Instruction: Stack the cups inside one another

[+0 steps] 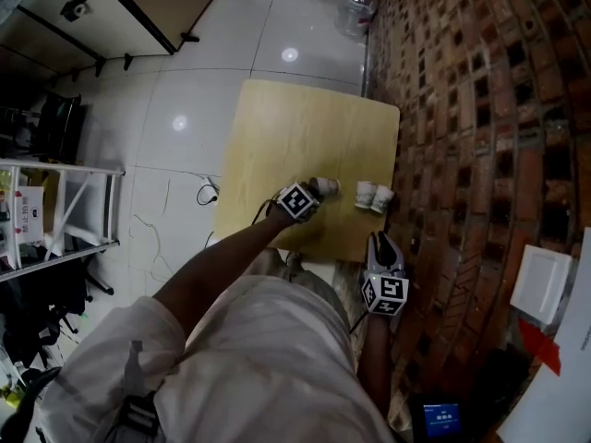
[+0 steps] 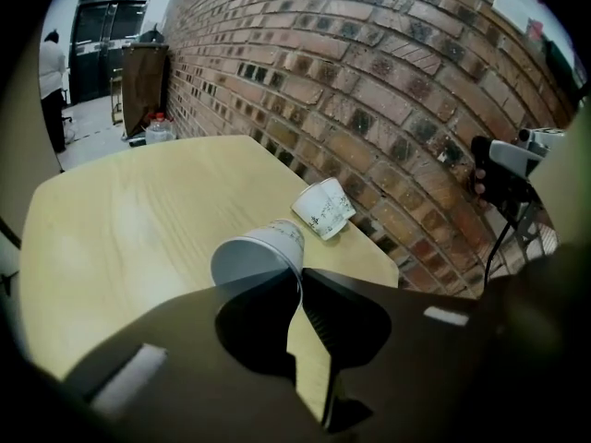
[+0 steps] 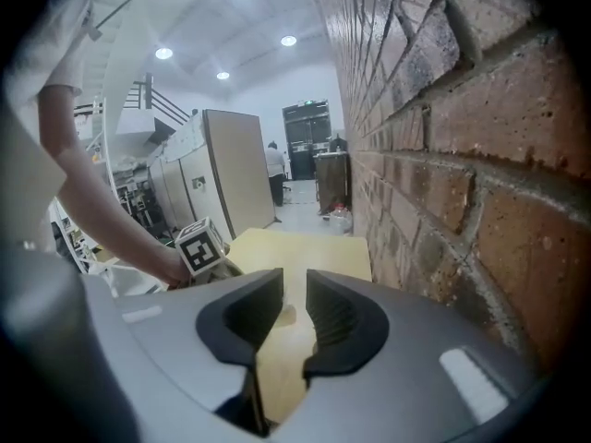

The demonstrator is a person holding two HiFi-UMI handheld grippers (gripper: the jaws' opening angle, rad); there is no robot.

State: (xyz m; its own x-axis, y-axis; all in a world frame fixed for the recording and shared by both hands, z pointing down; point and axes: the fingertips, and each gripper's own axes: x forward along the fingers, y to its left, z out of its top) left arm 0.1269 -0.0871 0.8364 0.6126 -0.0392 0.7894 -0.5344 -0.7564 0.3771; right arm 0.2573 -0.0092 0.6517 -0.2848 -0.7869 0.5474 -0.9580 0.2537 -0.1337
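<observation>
Brick wall (image 1: 480, 109) runs along the table's (image 1: 295, 127) right edge. Rack (image 1: 55, 210) and cable (image 1: 205, 194) are on the floor to the left, a water bottle (image 1: 355, 7) at the far end by the wall. Nothing blocks the way between the cups.

Two cups (image 1: 374, 196) lie side by side on the table close to the wall, touching each other as far as I can see.

My left gripper (image 2: 300, 280) is pressed together on the rim wall of a cup (image 2: 259, 257), one jaw inside the mouth. Cup is tipped on its side, left of the pair. Can't tell if it rests on the table.

My right gripper (image 3: 294, 303) is slightly spread, nothing between the jaws, off the near table edge by the wall.
</observation>
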